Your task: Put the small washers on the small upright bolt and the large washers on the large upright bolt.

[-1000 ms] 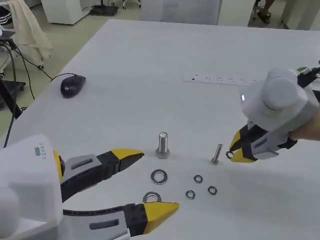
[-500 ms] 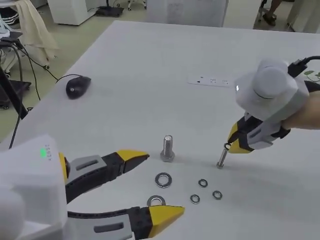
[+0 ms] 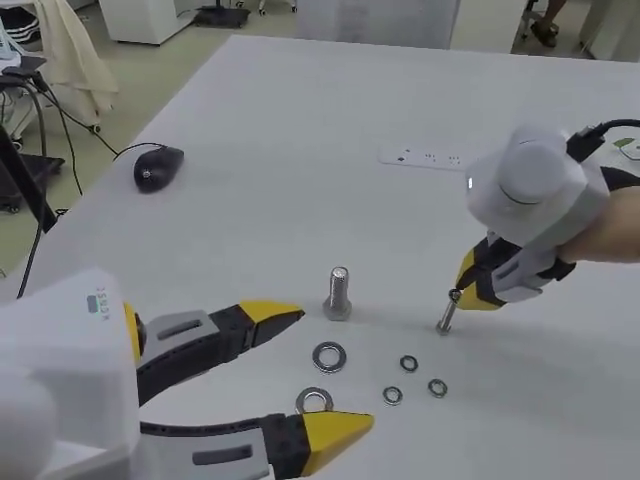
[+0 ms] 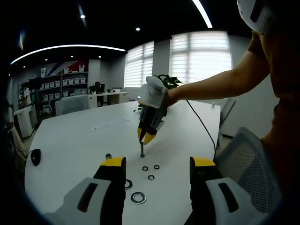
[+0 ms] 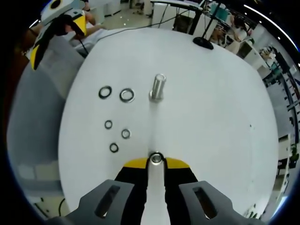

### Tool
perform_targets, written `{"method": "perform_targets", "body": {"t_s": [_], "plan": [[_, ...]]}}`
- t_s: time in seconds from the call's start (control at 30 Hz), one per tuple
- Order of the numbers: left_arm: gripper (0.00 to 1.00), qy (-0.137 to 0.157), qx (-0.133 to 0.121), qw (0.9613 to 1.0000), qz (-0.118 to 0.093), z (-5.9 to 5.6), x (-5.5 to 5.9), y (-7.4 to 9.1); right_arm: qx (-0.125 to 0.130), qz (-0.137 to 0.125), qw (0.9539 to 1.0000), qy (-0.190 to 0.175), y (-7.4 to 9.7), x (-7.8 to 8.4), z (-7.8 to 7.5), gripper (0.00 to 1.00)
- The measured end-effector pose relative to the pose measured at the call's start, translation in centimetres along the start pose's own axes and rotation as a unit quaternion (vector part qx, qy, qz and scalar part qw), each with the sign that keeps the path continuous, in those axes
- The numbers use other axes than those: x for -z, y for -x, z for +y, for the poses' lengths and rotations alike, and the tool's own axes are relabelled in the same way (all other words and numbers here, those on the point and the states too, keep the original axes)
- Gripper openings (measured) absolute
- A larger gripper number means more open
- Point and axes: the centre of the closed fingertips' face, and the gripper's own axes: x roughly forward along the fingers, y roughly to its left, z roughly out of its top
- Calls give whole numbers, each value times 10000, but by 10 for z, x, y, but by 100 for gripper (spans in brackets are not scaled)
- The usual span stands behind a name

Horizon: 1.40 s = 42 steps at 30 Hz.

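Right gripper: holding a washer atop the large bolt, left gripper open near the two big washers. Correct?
No. The head view shows the right gripper holding the washer atop the small bolt, not the large bolt. The left gripper is open near the two big washers.

Hidden at the jaw tips
The right gripper (image 3: pixel 458 296) covers the top of the small bolt (image 3: pixel 445 322); the small washer (image 5: pixel 155 158) between its tips is too tiny to tell whether it sits on the thread. The left gripper (image 3: pixel 335 368) is cut off by the bottom edge.
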Motion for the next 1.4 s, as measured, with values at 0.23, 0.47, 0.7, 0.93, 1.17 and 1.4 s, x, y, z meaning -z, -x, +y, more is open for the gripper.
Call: {"method": "perform_targets", "body": {"t_s": [0.23,0.47,0.7,0.93,1.17,1.4], "plan": [[54,-19,-1,10000,-5,1,-1,1,-61,82,9999,51,-12,3,1,12],[54,-21,-1,10000,15,2,0,0,-93,106,9999,97,-24,6,1,12],[54,-8,-4,10000,40,3,1,-1,-104,126,9997,154,-36,12,2,13],[54,4,-8,10000,54,3,2,-2,-124,123,9997,143,-41,16,3,13],[54,7,-22,10000,69,4,2,-2,-159,132,9997,125,-43,20,7,13],[54,-10,-22,10000,72,2,1,-1,-140,56,9998,92,-37,21,8,17]]}}
